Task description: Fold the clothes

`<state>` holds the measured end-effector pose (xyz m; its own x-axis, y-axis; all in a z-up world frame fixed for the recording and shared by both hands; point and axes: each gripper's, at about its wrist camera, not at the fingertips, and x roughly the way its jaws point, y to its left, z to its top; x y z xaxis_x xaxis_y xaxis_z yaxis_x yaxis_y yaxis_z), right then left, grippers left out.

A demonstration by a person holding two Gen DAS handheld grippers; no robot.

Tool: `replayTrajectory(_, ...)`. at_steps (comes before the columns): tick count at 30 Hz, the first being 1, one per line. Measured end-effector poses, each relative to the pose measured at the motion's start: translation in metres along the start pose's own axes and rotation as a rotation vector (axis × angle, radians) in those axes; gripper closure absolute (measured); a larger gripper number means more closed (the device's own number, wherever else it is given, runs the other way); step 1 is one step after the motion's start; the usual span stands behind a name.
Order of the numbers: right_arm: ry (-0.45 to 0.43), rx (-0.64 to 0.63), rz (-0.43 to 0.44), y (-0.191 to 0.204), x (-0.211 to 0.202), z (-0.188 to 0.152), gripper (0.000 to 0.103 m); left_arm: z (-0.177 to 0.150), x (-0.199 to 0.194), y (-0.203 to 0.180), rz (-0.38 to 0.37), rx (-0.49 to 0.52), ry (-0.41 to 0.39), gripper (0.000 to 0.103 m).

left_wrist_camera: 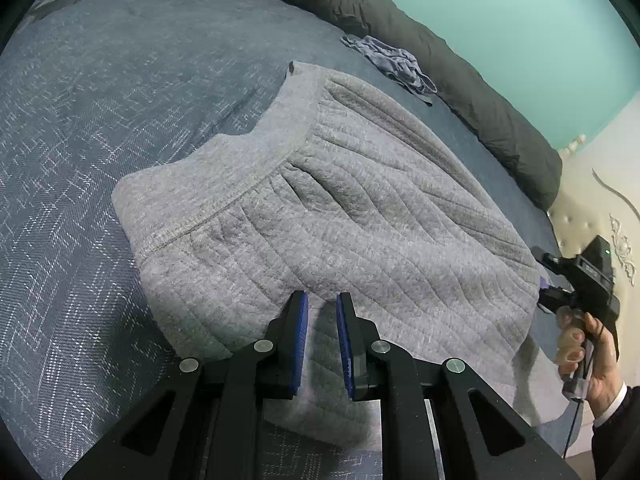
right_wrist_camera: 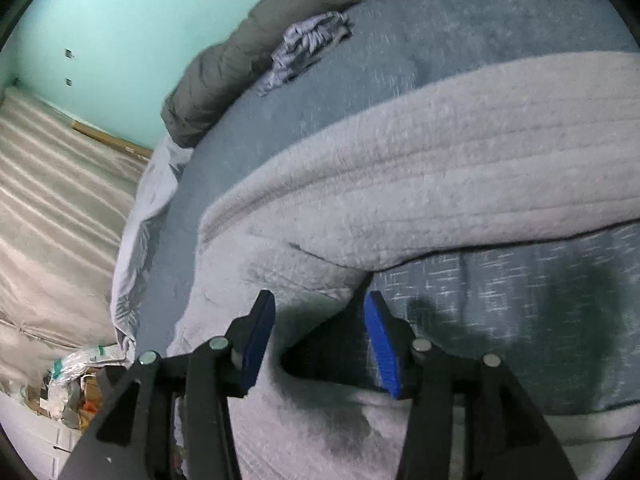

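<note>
A light grey quilted garment point(left_wrist_camera: 360, 216) with a ribbed band lies folded over on the blue-grey bedspread point(left_wrist_camera: 100, 120). My left gripper point(left_wrist_camera: 322, 304) hovers over its near edge, jaws slightly apart with nothing between them. The right gripper point(left_wrist_camera: 560, 280) shows at the garment's right edge, held in a hand. In the right wrist view the same garment point(right_wrist_camera: 420, 160) fills the middle, with a folded layer on top. My right gripper point(right_wrist_camera: 320, 304) is open, jaws wide, over the garment's lower layer and empty.
A small crumpled blue-grey garment point(left_wrist_camera: 396, 62) lies further back on the bed, also in the right wrist view point(right_wrist_camera: 308, 46). A dark grey duvet roll point(left_wrist_camera: 440, 60) runs along the turquoise wall. Floor clutter point(right_wrist_camera: 72, 384) sits beside the bed edge.
</note>
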<state>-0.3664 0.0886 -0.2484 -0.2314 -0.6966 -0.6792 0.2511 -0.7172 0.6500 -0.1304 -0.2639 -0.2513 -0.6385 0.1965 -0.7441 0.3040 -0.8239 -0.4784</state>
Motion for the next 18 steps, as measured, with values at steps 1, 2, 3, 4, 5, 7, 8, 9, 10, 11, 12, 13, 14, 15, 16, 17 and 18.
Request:
replayTrajectory(1, 0.008, 0.009, 0.001, -0.001, 0.005, 0.000, 0.055, 0.000, 0.000, 0.000, 0.001, 0.001, 0.001, 0.087)
replayTrajectory(2, 0.021, 0.023, 0.012, -0.002, 0.011, 0.000, 0.055, 0.000, 0.001, 0.000, 0.002, 0.003, 0.003, 0.087)
replayTrajectory(3, 0.032, 0.048, 0.017, -0.004, 0.018, -0.001, 0.055, 0.000, 0.000, 0.000, 0.001, 0.003, 0.003, 0.087)
replayTrajectory(4, 0.026, 0.065, 0.014, -0.007, 0.021, -0.001, 0.055, 0.000, 0.000, 0.000, 0.001, 0.003, 0.002, 0.087)
replayTrajectory(5, 0.013, 0.086, 0.014, -0.009, 0.023, -0.001, 0.055, 0.000, 0.000, 0.000, 0.000, 0.002, 0.002, 0.087)
replayTrajectory(7, 0.003, 0.125, 0.021, -0.015, 0.029, 0.000, 0.058, 0.000, 0.000, 0.000, 0.001, 0.002, 0.003, 0.087)
replayTrajectory(8, 0.001, 0.136, 0.020, -0.017, 0.031, 0.001, 0.062, 0.000, 0.000, 0.000, 0.002, 0.002, 0.003, 0.087)
replayTrajectory(9, -0.002, 0.131, 0.024, -0.016, 0.032, 0.001, 0.074, 0.000, 0.001, 0.000, 0.002, 0.003, 0.004, 0.087)
replayTrajectory(10, -0.006, 0.125, 0.028, -0.015, 0.032, 0.002, 0.086, 0.000, 0.001, 0.000, 0.002, 0.004, 0.005, 0.087)
replayTrajectory(11, -0.016, 0.113, 0.031, -0.013, 0.029, 0.003, 0.091, 0.001, 0.001, 0.001, 0.002, 0.004, 0.005, 0.087)
replayTrajectory(12, -0.027, 0.095, 0.033, -0.010, 0.026, 0.003, 0.097, 0.001, 0.001, 0.001, 0.003, 0.005, 0.006, 0.087)
replayTrajectory(13, -0.032, 0.077, 0.036, -0.008, 0.023, 0.004, 0.099, 0.001, 0.001, 0.001, 0.003, 0.005, 0.007, 0.087)
replayTrajectory(14, -0.037, 0.059, 0.039, -0.006, 0.020, 0.006, 0.099, 0.001, 0.001, 0.001, 0.004, 0.005, 0.007, 0.087)
replayTrajectory(15, -0.050, 0.043, 0.038, -0.004, 0.015, 0.006, 0.100, 0.001, 0.001, 0.001, 0.005, 0.006, 0.007, 0.087)
replayTrajectory(16, -0.063, 0.027, 0.037, -0.002, 0.010, 0.006, 0.100, 0.001, 0.001, 0.000, 0.005, 0.006, 0.008, 0.087)
replayTrajectory(17, -0.074, 0.029, 0.036, -0.003, 0.005, 0.006, 0.100, 0.001, 0.001, 0.000, 0.005, 0.006, 0.008, 0.087)
replayTrajectory(18, -0.083, 0.032, 0.034, -0.005, 0.000, 0.005, 0.100, 0.001, 0.001, 0.000, 0.005, 0.005, 0.008, 0.087)
